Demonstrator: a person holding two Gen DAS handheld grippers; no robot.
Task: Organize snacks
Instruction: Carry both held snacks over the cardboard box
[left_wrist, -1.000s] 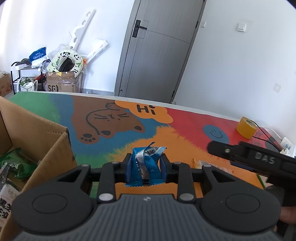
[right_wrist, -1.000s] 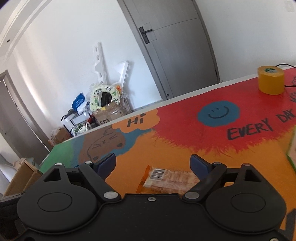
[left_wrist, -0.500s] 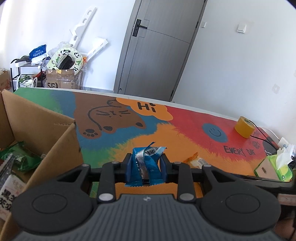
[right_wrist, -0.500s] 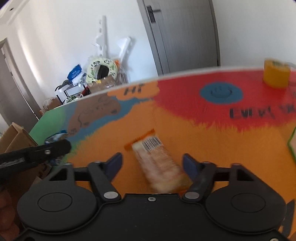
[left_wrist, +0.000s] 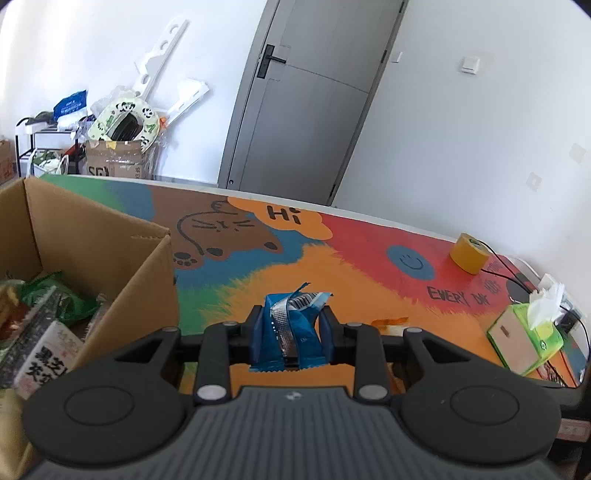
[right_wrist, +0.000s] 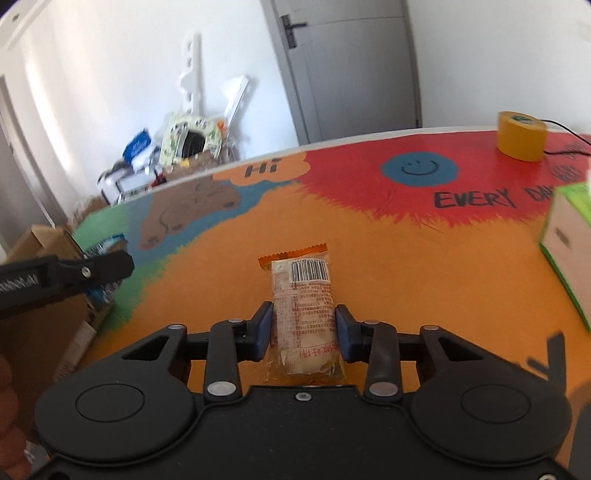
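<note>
**Item 1 — left hand-held gripper** (left_wrist: 290, 334). Pinching a blue snack packet (left_wrist: 291, 325), pads pressed on both sides, wrapper crumpled and standing up between them, clear of the counter (left_wrist: 369, 295). Sits just right of the cardboard box (left_wrist: 110, 251), which is open-topped and already holds several packets (green wrapper, white pack w/ dark print).

**Item 2 — right hand-held gripper** (right_wrist: 304, 328). Jaws have just been closing; orange-edged snack bar (right_wrist: 303, 306) lies lengthwise between them, barcode end pointing away. Pads look to be at the wrapper's sides, approx. mid-length to near end. Contact seems made but firmness can't be told; bar appears to rest on the counter.

**Item 3 — bystanders.** Yellow tape roll (right_wrist: 521, 136) at far edge, green tissue box (right_wrist: 569, 251) to the right; both well apart from the bar, no interference likely.

**Handling notes (judgement).**
- Step in hand: secure the bar, then carry toward the box.
- Bar wrapper is slick and the filling prob. soft: close until the wrapper just dimples, not more, or contents crush.
- Lift straight up before swinging left, so the far end does not drag.
- Left packet goes in first; keep right gripper behind it to avoid a clash over the box wall.
- Release low inside the box, not from above the rim.
</note>
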